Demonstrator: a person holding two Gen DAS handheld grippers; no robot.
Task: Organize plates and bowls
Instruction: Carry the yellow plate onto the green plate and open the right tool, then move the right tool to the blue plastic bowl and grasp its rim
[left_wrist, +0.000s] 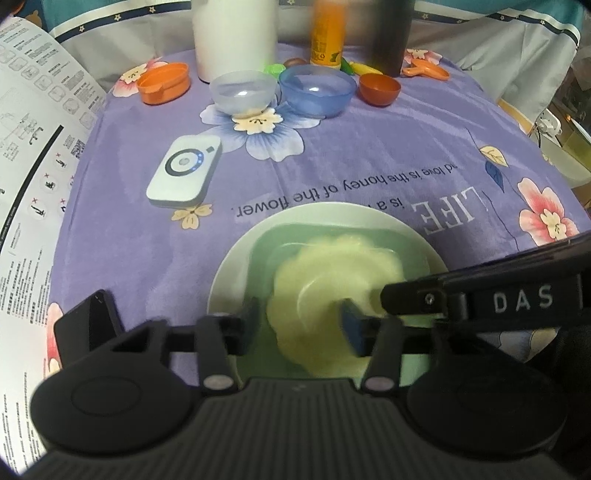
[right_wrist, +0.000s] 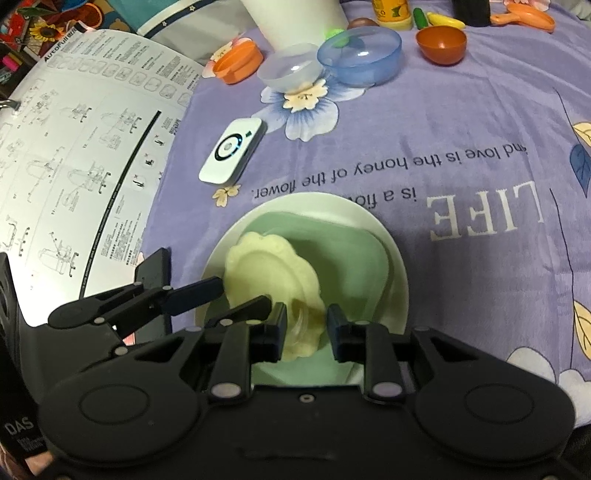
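Purple flowered cloth covers the table. Landmark for everything below: the white plate near the front edge, which carries a green square dish and, on top, a pale yellow scalloped plate.

Left of the white plate lies a printed instruction sheet. Just beyond the plate's far left rim sits a white remote. Far behind the plate, left to right: an orange tub, a clear bowl, a blue bowl and a small orange bowl.

Both grippers sit at the plate's near rim. The left gripper has its fingers apart, straddling the yellow plate's near left part. The right gripper also has its fingers apart, with the yellow plate's near edge between them; I cannot tell if either touches it.

The yellow plate lies straight ahead of both grippers, and the right looks better lined up on its edge. The bowls are well beyond reach.
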